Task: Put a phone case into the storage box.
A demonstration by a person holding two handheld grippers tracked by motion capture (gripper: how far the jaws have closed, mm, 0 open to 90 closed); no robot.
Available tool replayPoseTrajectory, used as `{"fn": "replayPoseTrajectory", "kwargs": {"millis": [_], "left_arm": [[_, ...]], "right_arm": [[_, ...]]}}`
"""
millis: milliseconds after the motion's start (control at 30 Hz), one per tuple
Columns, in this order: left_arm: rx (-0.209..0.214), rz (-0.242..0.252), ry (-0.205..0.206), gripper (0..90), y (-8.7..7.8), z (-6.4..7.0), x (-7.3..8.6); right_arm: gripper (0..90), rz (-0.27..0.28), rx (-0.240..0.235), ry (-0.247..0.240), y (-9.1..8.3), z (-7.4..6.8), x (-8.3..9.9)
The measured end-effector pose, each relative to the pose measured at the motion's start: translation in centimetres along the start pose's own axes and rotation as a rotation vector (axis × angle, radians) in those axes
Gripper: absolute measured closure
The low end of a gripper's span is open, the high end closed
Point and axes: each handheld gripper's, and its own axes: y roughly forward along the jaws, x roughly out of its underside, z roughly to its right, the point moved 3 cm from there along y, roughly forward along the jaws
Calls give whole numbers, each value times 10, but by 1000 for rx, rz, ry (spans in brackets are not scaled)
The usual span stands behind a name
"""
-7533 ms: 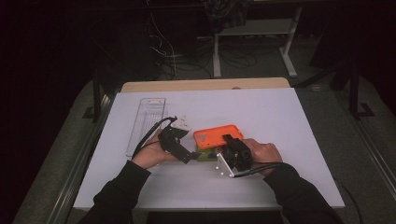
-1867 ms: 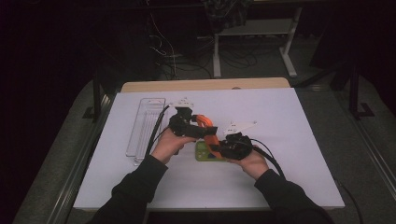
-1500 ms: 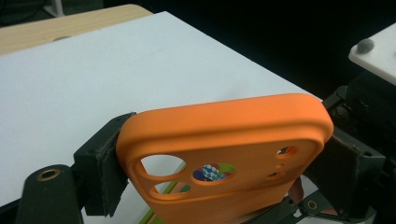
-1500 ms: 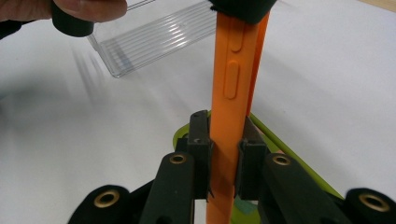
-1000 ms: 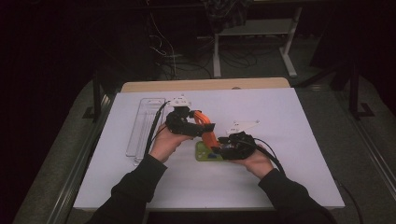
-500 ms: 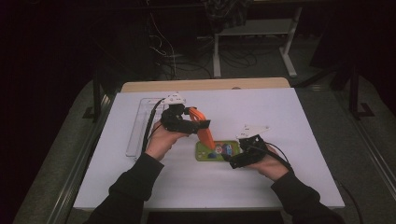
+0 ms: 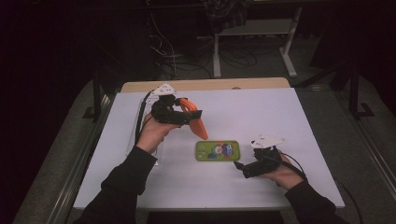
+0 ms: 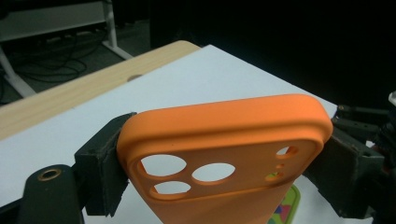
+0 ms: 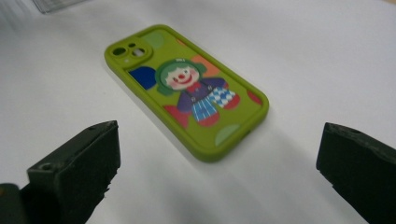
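Black jaws of the right gripper [image 7: 243,169] stand wide apart near the person, empty, just short of the green clown-printed phone case [image 7: 217,150] lying flat on the white surface [image 7: 261,112]. Farther off, the left gripper [image 7: 189,116] holds the orange phone case [image 8: 224,154] clamped across its sides, lifted and tilted above the surface.

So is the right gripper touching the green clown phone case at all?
Apart. The right gripper view shows the right gripper open, bare white table between its jaws and the green case.
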Motion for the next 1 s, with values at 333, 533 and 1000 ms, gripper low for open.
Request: {"fn": "replayPoseTrajectory", "kwargs": {"millis": [333, 533, 1000], "left_arm": [[-54, 12, 11, 159, -21, -17, -18], [-97, 34, 19, 159, -34, -29, -34], [-236, -5, -3, 156, -49, -91, -49]], "right_arm": [[0, 1, -2, 42, -6, 7, 19], [0, 20, -7, 48, -7, 8, 18], [0, 20, 4, 43, -11, 8, 18]]}}
